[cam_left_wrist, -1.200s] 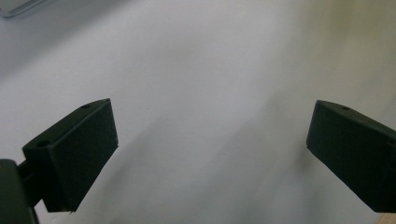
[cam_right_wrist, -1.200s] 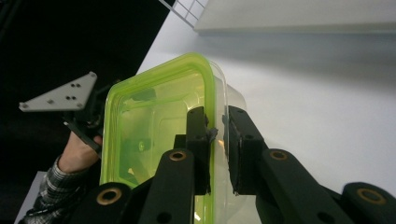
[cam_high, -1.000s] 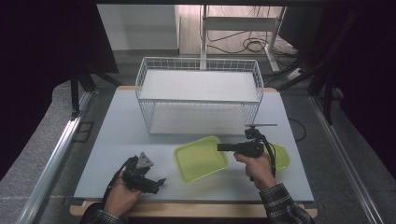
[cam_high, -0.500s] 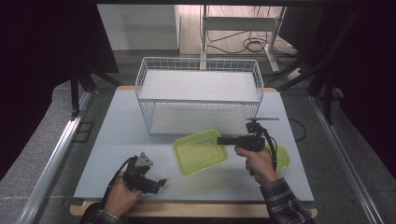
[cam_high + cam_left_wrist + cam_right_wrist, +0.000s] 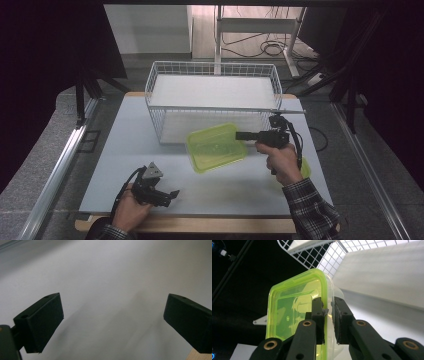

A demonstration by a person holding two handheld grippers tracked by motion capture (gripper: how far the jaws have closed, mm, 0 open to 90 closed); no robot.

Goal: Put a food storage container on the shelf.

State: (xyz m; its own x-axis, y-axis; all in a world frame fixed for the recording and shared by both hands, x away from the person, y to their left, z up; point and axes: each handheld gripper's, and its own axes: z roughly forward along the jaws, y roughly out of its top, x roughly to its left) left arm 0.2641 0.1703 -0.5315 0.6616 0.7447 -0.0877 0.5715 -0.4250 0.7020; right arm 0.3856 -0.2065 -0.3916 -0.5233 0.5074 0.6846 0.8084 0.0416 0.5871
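At the near left of the table [image 5: 125, 150] we see the left gripper [image 5: 167, 196] resting low in the person's left hand [image 5: 131, 210], its grey three-cornered plate on top and its jaws pointing right along the surface. From above the gap between those jaws is hard to judge; the left gripper view settles it, showing the two black jaws standing wide apart over bare table with nothing between them. Moving right, the green container [image 5: 216, 146] hangs tilted in the air just in front of the wire basket [image 5: 212, 90], its near edge lower than its far edge. The right gripper [image 5: 242, 135] grips it by its right-hand rim, held level and pointing left, with the right hand [image 5: 280, 161] raised off the table and a plaid sleeve below it. The right gripper view gives what the high view cannot: the narrow jaws pinch the rim of the container [image 5: 297, 307] edge-on, one pad inside the tub and one outside, with the basket's mesh [image 5: 317, 252] behind. At the far right a second green piece [image 5: 304, 168] lies mostly hidden behind the right hand, so we cannot tell its shape.
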